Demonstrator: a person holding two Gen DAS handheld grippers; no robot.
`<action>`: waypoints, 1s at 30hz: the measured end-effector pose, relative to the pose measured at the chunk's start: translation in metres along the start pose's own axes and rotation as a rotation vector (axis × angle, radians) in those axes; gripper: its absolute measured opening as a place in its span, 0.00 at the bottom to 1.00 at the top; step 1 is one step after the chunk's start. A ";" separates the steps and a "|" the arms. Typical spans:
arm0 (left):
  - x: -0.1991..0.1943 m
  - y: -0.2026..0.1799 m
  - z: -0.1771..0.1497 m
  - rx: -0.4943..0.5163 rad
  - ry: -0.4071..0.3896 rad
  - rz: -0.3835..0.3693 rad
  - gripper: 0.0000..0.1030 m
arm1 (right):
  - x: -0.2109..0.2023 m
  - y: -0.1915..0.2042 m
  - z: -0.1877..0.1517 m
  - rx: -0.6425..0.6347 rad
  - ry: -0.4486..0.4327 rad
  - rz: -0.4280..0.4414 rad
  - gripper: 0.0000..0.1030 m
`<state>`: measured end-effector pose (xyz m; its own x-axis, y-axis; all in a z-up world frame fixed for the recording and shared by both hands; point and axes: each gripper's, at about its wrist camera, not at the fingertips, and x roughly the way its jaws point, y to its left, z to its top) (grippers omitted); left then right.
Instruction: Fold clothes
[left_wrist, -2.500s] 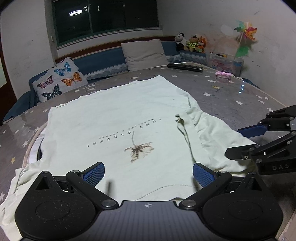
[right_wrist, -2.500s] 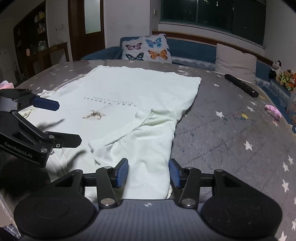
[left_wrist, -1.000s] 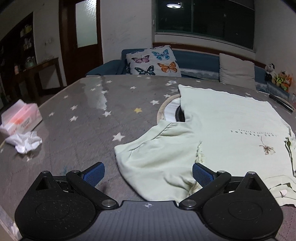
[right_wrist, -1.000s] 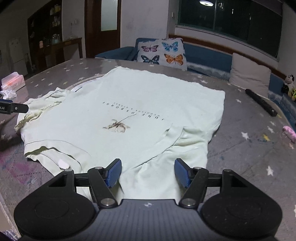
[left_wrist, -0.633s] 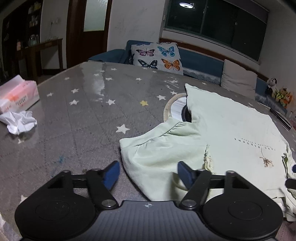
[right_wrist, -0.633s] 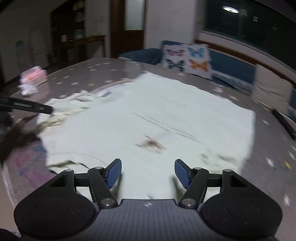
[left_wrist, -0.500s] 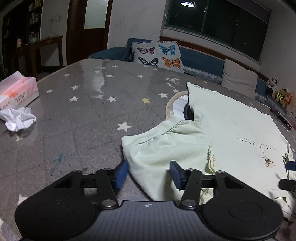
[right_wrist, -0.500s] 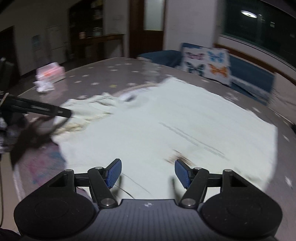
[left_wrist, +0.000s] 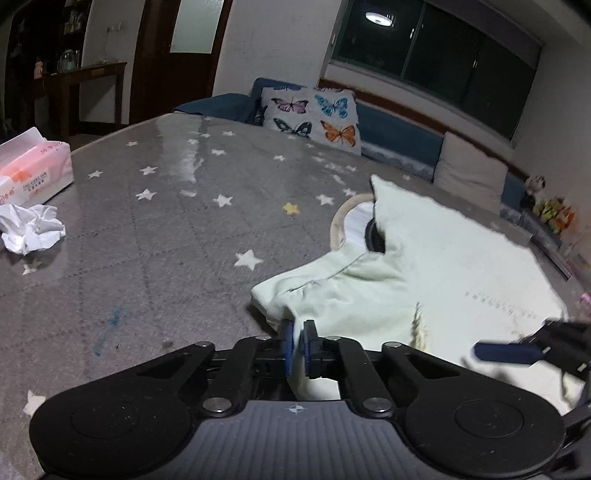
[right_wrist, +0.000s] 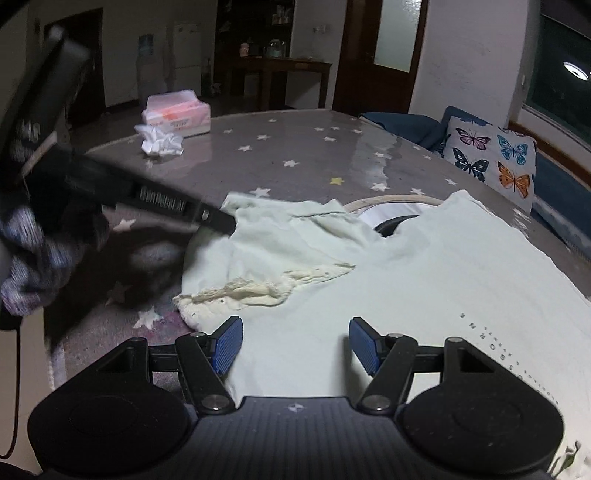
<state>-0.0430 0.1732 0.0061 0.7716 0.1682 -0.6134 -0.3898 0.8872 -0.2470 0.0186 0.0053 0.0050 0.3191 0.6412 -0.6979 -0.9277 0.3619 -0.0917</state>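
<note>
Left gripper (left_wrist: 298, 334) pinching sleeve edge of pale green cotton T-shirt (left_wrist: 461, 273) lying flat on grey star-patterned tabletop (left_wrist: 147, 236), right gripper (right_wrist: 295, 341) hovering spread over shirt body, hem stretching away toward butterfly cushion side.

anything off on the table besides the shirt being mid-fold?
One crumpled tissue lies loose on the table beside the tissue pack. The t-shirt has a frayed, yellowish seam edge at its bunched sleeve. Nothing spilled.
</note>
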 end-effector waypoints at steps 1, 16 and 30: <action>-0.004 -0.001 0.002 -0.005 -0.012 -0.016 0.03 | 0.002 0.002 0.000 -0.003 0.002 0.001 0.63; -0.026 -0.071 0.001 0.145 -0.012 -0.417 0.03 | -0.014 -0.016 -0.013 0.083 -0.010 0.006 0.63; -0.023 -0.050 -0.004 0.197 0.008 -0.377 0.16 | -0.048 -0.058 -0.030 0.152 -0.007 -0.073 0.61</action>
<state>-0.0436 0.1234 0.0299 0.8377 -0.1864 -0.5133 0.0230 0.9512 -0.3079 0.0517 -0.0663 0.0224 0.3863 0.6136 -0.6886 -0.8622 0.5055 -0.0333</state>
